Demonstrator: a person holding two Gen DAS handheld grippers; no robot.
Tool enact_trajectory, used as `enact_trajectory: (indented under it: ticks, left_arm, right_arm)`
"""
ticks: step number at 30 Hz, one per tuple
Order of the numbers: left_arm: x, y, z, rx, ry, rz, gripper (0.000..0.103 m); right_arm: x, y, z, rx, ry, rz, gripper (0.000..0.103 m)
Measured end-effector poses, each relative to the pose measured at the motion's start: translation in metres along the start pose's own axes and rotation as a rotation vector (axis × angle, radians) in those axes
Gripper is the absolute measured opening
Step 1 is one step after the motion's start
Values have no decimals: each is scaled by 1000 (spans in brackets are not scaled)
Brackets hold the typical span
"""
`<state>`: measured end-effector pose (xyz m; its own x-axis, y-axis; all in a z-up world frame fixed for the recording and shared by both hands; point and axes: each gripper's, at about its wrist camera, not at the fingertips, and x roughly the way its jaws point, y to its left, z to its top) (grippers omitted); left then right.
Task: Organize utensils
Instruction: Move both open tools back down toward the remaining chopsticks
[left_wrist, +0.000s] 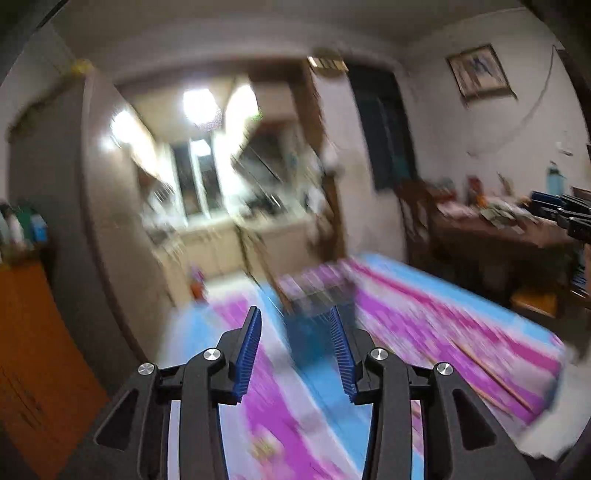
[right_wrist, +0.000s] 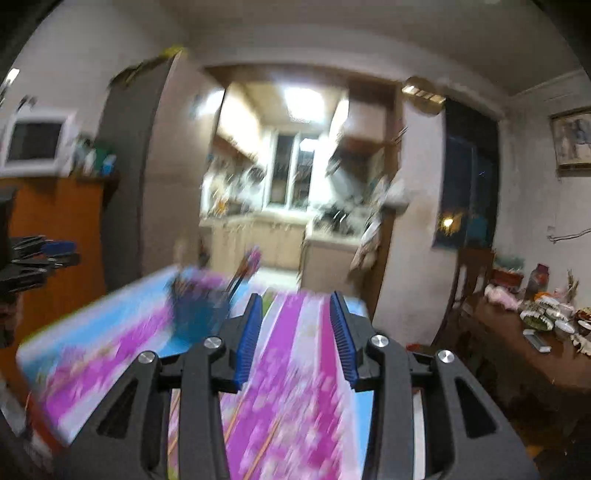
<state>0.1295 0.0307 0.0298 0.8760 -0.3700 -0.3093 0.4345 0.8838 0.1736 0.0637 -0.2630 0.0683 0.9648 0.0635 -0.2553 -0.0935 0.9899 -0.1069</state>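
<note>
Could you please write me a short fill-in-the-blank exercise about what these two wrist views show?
1. The table is covered with a cloth patterned in pink, white and ____.
2. Nothing sits between the blue pads of the left gripper; its jaws stand ____.
3. The blue utensil holder stands on the ____.
4. In the right wrist view, the holder lies to the ____ of the right gripper.

Missing words: blue; open; table; left
</note>
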Motion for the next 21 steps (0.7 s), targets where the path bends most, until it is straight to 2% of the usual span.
enact_trajectory:
  ticks: [4,7,10,14,17,21]
  left_arm:
    - [13,-48,-73,-46,161,-99,40]
    - [15,-76,-114,-80,234,-104,40]
    - [11,-83,-127,-89,240,-59,40]
    - [0,-86,-133,-120,223,-47,40]
    - [-6,-84,-130,-109,210,-30,40]
    - [-8,-85,-131,-105,210,-24,40]
  right_arm:
    - [4,41,-57,35,147,127,36]
    - [7,72,-92,36,226,188,36]
    - [6,103,-121,4,266,202,36]
    - [6,137,-149,-60,294,190,35]
    - [8,146,-159,-63,296,160,25]
    - [16,148,-176,-24,326,142,20]
